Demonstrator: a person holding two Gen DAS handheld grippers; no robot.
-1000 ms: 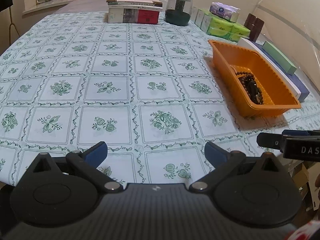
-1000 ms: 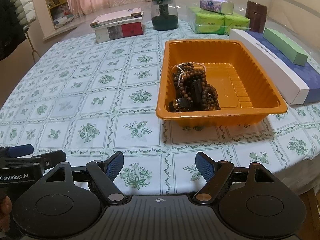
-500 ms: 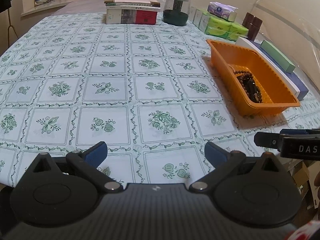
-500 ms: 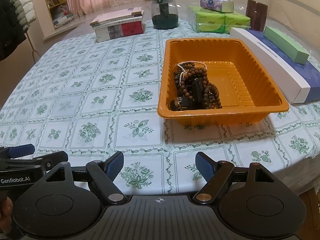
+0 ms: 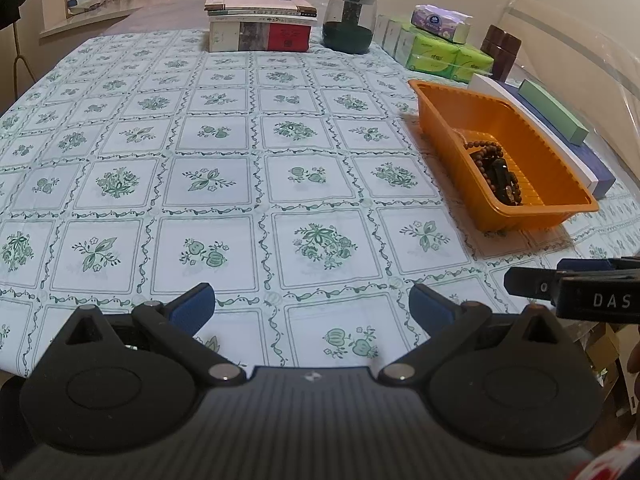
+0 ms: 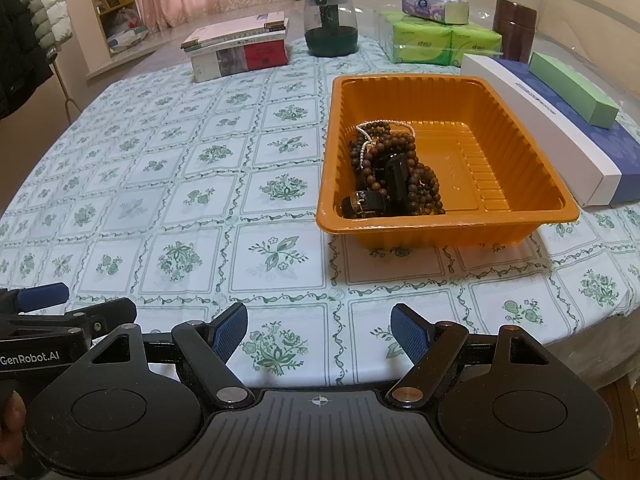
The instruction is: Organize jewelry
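An orange plastic tray (image 6: 532,216) stands on the flowered tablecloth, right of centre; the left wrist view shows the same tray (image 5: 440,128) at the right. In its near left corner lies a heap of jewelry (image 6: 394,176): brown bead strings, a thin pearl strand and a black watch. In the left wrist view the beads (image 5: 496,172) show behind the tray's wall. My right gripper (image 6: 319,330) hangs open over the table's front edge, short of the tray, nothing between its blue pads. My left gripper (image 5: 312,306) is open too, over bare cloth left of the tray.
At the back stand a stack of books (image 6: 240,50), a dark green jar (image 6: 331,26), green tissue packs (image 6: 444,42) and a brown canister (image 6: 514,34). Long white, blue and green boxes (image 6: 560,120) lie right of the tray. The table edge (image 6: 592,326) drops off at the near right.
Both views have shifted very slightly; the tray sits a touch lower and further right in the right wrist view. Grippers stay open and nothing on the table has moved.
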